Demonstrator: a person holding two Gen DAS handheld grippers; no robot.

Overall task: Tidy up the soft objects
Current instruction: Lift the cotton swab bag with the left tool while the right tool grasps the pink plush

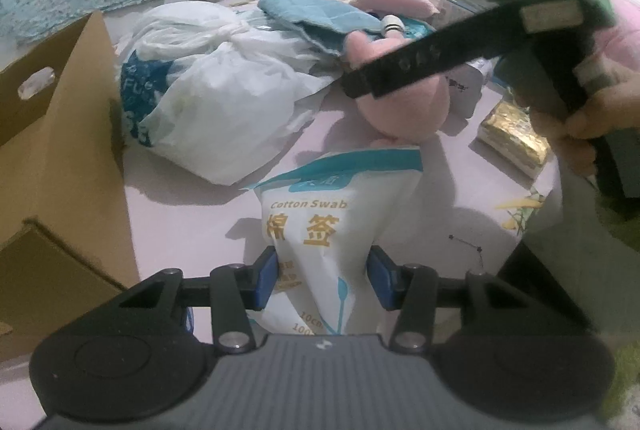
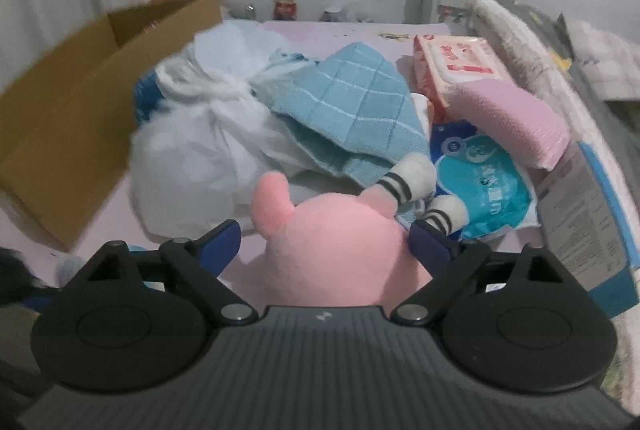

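Left gripper [image 1: 322, 280]: its blue-padded fingers [image 1: 266, 280] are clamped on the sides of a crinkly white-and-teal plastic bag of cotton swabs [image 1: 332, 214], which stands upright between them on the pale pink surface [image 1: 192, 214].

Right gripper [image 2: 324, 248]: the blue-padded fingers [image 2: 218, 248] stand wide apart around a rounded pink plush toy [image 2: 336, 242]; the right pad lies against the fleece, the left pad stands clear of it, with no squeeze visible.

Plush toy: soft, short-piled, with a stubby pink limb raised and two white feet banded in black; it lies on the surface near the middle, just beyond the swab bag's top edge in the left wrist view.

Knotted bag: a glossy, wrinkled white plastic sack with blue print [image 1: 208, 98] bulges beside the toy, touching an open brown cardboard box [image 1: 64, 150] at the left.

Cloth: a light blue woven towel with a white grid pattern [image 2: 352, 110] drapes in folds over the pile behind the toy.

Packets: a flat pink-and-white wet-wipe pack [image 2: 456, 64], a thick pink sponge-like pad in clear wrap [image 2: 516, 118] and a shiny teal-and-white soft pouch [image 2: 484, 190] cluster at the right.

Foil block: a crumpled gold-wrapped brick [image 1: 514, 142] sits near the surface's right edge.

Hand [image 1: 596, 110]: grips the black handle of the right gripper.
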